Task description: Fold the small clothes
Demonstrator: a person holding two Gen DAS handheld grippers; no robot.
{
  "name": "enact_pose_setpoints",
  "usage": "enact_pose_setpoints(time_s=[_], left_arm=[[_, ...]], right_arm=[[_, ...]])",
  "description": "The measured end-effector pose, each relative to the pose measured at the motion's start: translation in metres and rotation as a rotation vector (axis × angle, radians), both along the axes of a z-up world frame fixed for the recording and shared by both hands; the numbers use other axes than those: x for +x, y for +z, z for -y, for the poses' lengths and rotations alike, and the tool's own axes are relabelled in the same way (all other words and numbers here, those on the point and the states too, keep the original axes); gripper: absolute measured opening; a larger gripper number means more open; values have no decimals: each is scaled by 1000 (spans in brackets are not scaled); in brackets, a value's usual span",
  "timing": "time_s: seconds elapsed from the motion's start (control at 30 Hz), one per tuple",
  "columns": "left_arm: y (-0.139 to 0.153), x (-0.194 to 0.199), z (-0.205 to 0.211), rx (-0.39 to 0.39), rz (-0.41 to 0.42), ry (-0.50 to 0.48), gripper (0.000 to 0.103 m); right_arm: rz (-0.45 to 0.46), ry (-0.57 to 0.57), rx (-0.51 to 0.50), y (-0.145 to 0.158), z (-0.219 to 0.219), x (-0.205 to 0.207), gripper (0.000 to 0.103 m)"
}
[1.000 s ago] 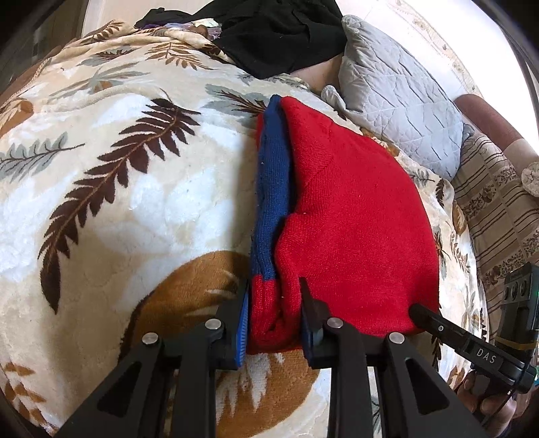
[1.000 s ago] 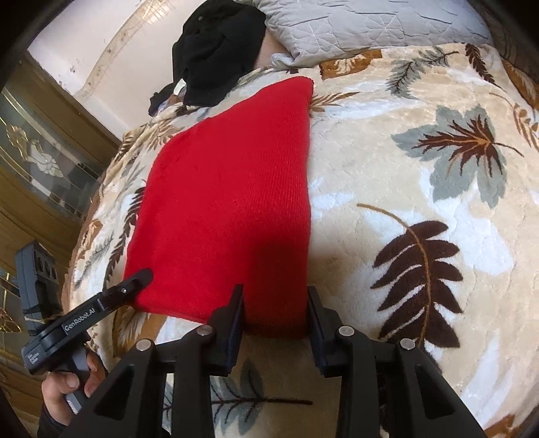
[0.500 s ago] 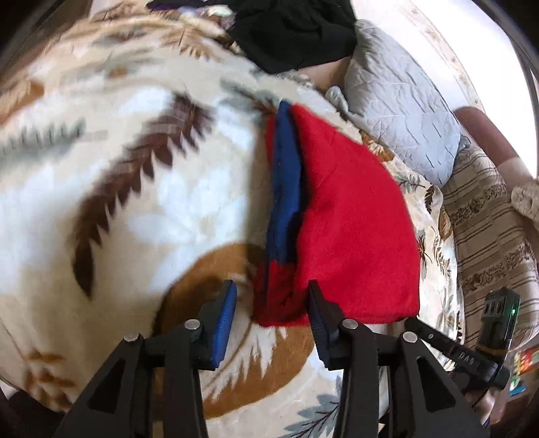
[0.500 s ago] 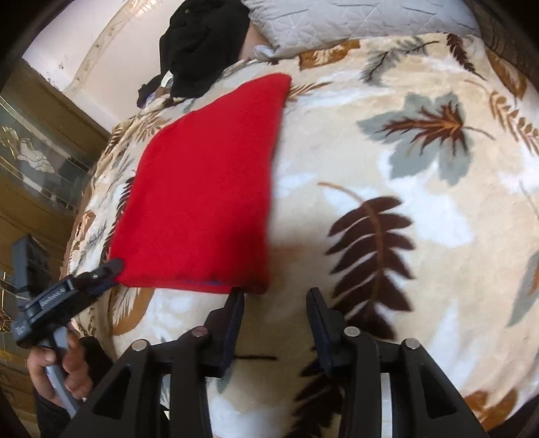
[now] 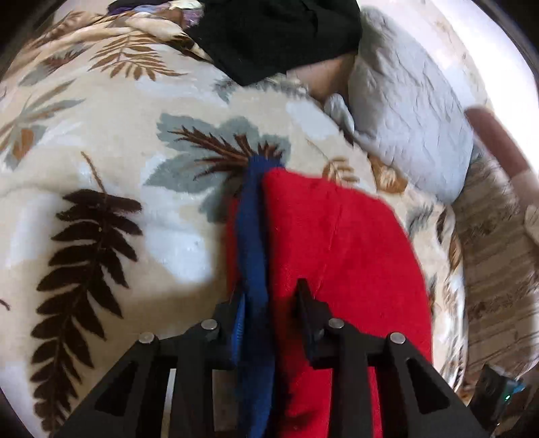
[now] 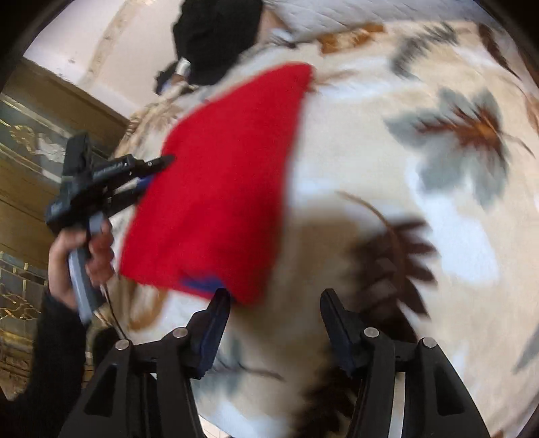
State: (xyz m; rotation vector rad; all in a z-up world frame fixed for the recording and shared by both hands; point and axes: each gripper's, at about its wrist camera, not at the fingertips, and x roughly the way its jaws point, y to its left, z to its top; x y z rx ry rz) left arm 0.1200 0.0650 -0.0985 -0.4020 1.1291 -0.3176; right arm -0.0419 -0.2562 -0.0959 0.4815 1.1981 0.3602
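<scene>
Left wrist view gives us the clearest read: the red garment [image 5: 337, 256] lies folded on the leaf-print blanket [image 5: 118, 188] of the bed, with a blue layer [image 5: 252, 236] showing along its left edge. We judge the fold well along, a flat, compact shape already, with perhaps one more fold or a tidy-up left; a black garment [image 5: 279, 30] heaped near the grey pillow [image 5: 411, 121] may still wait its turn.

Our left claw [image 5: 269, 303] is closing over that left edge, blue and red cloth between its jaws, and we read it as pinching the cloth. In the right wrist view, our right claw [image 6: 274, 315] is opening, nothing between its jaws; the garment's near corner [image 6: 242, 293] lies just beyond its left finger.
</scene>
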Motion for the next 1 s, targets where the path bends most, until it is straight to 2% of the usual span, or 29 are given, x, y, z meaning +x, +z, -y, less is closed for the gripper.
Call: enact_pose_setpoints(time_s=[0.1,0.13,0.23,0.37,0.47,0.5,0.53,0.6,0.7,0.73,0.77,0.8,0.83,0.93,1.0], left_arm=[[0,-7,-7,-14,21,13,21],[-2,-8,-10,-22,19,18,21],[-5,-12,-16,-40,10,31,21],[2,-10,-10,2,15,25,22],[28,-30,-3,29,91,-6,24],[36,-38,-1,27,122,-20,33],[40,-45,1,20,144,-33,57],[35,-51,3,4,131,-22,79],[6,-50,6,20,45,-26,78],[-6,-50,7,3,19,-23,77],[-6,-52,7,3,41,-18,72],[-5,-53,10,-18,44,-39,41],[-3,-53,11,-74,17,-39,35],[8,-55,20,-9,56,-43,31],[16,-57,22,-40,69,-26,30]], right_arm=[[71,-72,22,21,21,0,61],[94,-89,33,27,24,5,65],[123,-95,54,36,20,27,68],[100,-79,91,23,2,47,68],[90,-89,128,15,5,52,68],[92,-97,139,13,6,57,69],[92,-104,149,11,6,65,69],[87,-118,168,5,6,80,70],[21,-101,200,-16,-7,108,71],[-7,-83,228,-26,-15,116,71],[-20,-59,234,-29,-21,120,70],[-6,-26,203,-29,-31,122,59],[11,-6,144,-23,-40,123,56],[75,38,81,2,-46,119,42],[122,51,64,21,-44,114,42]])
